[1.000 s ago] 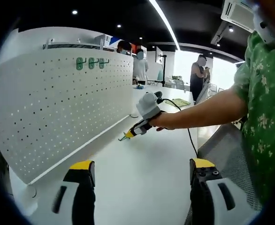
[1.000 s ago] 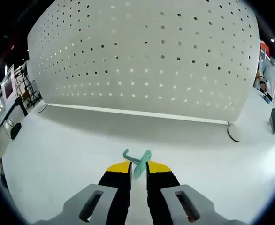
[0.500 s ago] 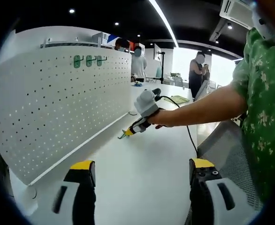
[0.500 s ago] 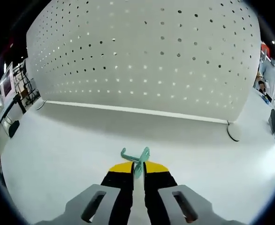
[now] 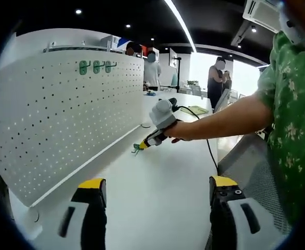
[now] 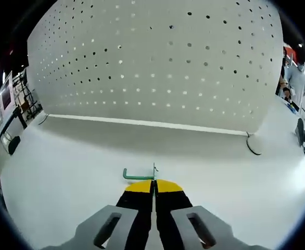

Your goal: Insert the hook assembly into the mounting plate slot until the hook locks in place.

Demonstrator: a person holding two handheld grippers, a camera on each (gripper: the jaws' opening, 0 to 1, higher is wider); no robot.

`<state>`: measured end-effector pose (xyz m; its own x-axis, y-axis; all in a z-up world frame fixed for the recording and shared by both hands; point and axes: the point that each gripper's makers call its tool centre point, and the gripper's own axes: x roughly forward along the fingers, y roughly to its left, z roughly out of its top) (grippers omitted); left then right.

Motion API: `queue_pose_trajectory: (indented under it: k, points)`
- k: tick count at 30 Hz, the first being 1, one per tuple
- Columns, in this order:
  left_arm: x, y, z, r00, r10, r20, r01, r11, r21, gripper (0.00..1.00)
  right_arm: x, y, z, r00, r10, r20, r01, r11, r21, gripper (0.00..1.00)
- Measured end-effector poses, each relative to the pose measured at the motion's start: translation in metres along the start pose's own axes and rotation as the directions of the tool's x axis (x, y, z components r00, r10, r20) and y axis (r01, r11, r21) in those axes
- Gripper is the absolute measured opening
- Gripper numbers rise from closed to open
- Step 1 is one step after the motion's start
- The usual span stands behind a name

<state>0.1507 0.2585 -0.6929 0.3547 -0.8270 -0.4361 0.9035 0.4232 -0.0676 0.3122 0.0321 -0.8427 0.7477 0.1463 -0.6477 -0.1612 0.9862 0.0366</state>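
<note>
With the right tool [image 6: 154, 186] clamped on the green hook [image 6: 138, 175] just above the counter [image 6: 64, 172] in front of the pegboard [image 6: 157, 62], insertion into a pegboard hole remains outstanding, while the left tool [image 5: 155, 188] stands apart, holding nothing.

4 green hooks — 3 on the pegboard [image 5: 64, 120] — 1 [image 6: 137, 176] held.

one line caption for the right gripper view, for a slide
Right gripper shut on a green hook above the white table, facing the pegboard.
</note>
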Motion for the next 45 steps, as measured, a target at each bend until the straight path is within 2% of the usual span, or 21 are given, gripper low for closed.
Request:
queue_pose_trajectory:
  k: [19, 23, 30, 38, 45]
  points:
    - [0.0, 0.001, 0.001, 1.0, 0.001, 0.007, -0.001, 1.0, -0.005, 0.83, -0.005, -0.003, -0.002, 1.0, 0.017, 0.007, -0.018, 0.998, 0.055, 0.0]
    - [0.0, 0.001, 0.003, 1.0, 0.001, 0.012, -0.001, 1.0, -0.005, 0.83, -0.009, -0.002, -0.001, 0.999, 0.029, 0.022, -0.031, 0.995, 0.093, 0.0]
    - [0.0, 0.002, 0.005, 1.0, -0.001, 0.021, 0.002, 1.0, -0.007, 0.83, -0.016, -0.001, 0.003, 0.998, 0.037, 0.042, -0.041, 0.994, 0.101, 0.0]
    - [-0.002, 0.002, 0.01, 0.999, -0.001, 0.038, 0.001, 1.0, -0.011, 0.82, -0.03, 0.006, 0.015, 0.994, 0.058, 0.09, -0.069, 0.99, 0.122, 0.0]
    - [-0.005, 0.003, 0.017, 0.999, 0.005, 0.054, -0.005, 1.0, -0.005, 0.82, -0.051, 0.017, 0.035, 0.984, 0.085, 0.157, -0.106, 0.986, 0.129, 0.0]
